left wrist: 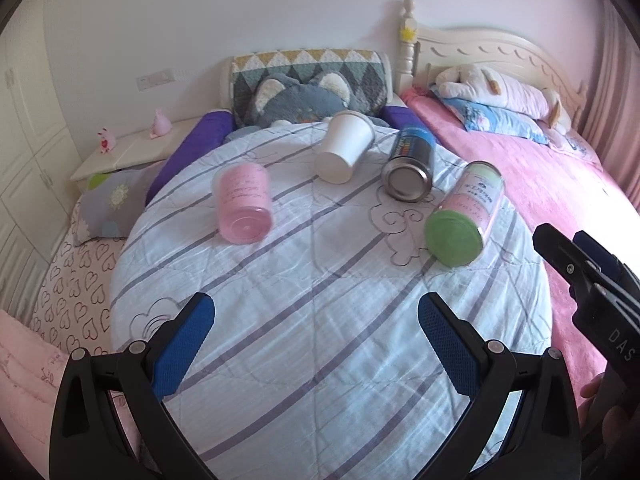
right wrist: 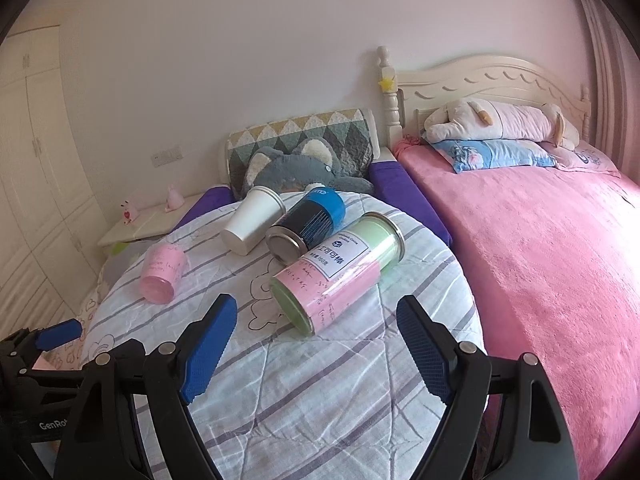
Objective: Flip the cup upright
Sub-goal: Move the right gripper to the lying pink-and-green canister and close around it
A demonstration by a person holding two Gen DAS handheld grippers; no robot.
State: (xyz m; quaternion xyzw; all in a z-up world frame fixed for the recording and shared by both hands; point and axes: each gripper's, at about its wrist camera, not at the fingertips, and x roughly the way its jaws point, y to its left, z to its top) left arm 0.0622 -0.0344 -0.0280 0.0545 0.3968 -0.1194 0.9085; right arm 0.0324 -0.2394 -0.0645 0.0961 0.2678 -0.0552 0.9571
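white cup (left wrist: 345, 152) on its side on the striped quilt (left wrist: 320, 320), base toward camera — blue can (left wrist: 412, 164) just beside it. left gripper (left wrist: 316, 340) and right gripper (right wrist: 316, 344) jaws wide, holding nothing, well short of it.

One white cup (left wrist: 345, 148), one pink cup (left wrist: 243, 202), two cans (left wrist: 412, 163) (left wrist: 464, 214), two hand-held grippers (left wrist: 316, 320) (right wrist: 316, 330).

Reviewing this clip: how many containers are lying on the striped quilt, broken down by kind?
Pink plastic cup: 1
White paper cup: 1
Blue-and-black metal can: 1
Green-and-pink labelled canister: 1
Total: 4, all lying on their sides on the striped quilt.
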